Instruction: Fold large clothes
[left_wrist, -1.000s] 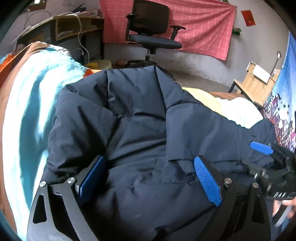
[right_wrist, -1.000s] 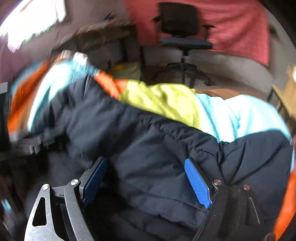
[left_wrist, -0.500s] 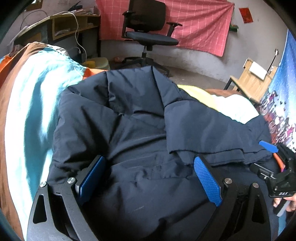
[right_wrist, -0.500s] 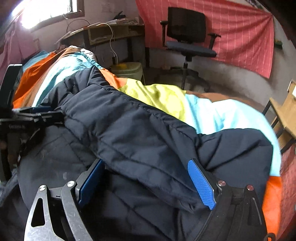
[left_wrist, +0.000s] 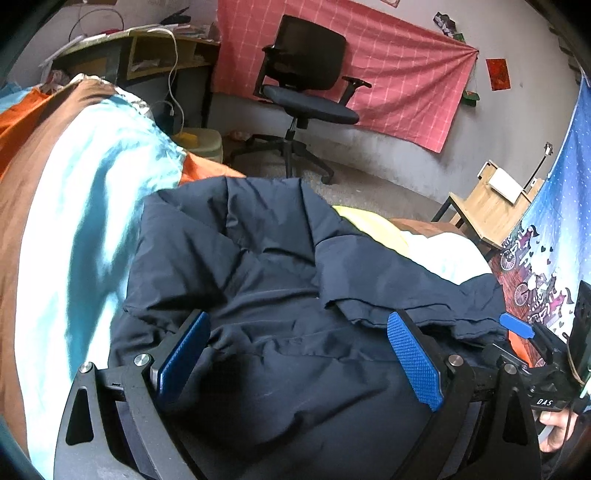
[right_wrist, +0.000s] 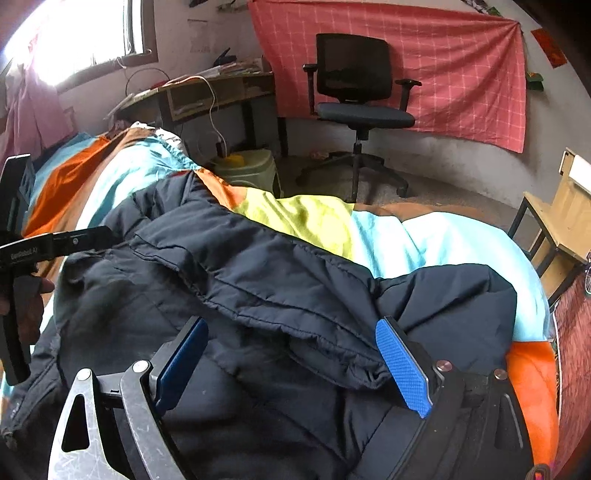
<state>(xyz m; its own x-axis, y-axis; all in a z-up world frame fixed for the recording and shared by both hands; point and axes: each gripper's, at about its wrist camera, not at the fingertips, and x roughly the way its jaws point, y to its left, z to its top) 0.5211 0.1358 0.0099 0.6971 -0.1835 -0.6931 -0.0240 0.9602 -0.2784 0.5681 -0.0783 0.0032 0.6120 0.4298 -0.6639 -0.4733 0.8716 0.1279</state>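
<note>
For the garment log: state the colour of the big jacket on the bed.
Dark navy jacket, plain and unpatterned; the right wrist view shows it best.

From my left wrist view, the jacket (left_wrist: 280, 280) runs off the bottom edge, its near hem unseen. My right gripper (left_wrist: 517, 326) shows only 1 blue tip at the far right; the rest is cut by the rim. The hand (left_wrist: 556, 430) there is half cropped. In my right wrist view, the bedspread (right_wrist: 424, 236) under the jacket is hidden. Papers on the far desk (right_wrist: 214, 92) are too small to read.
</note>
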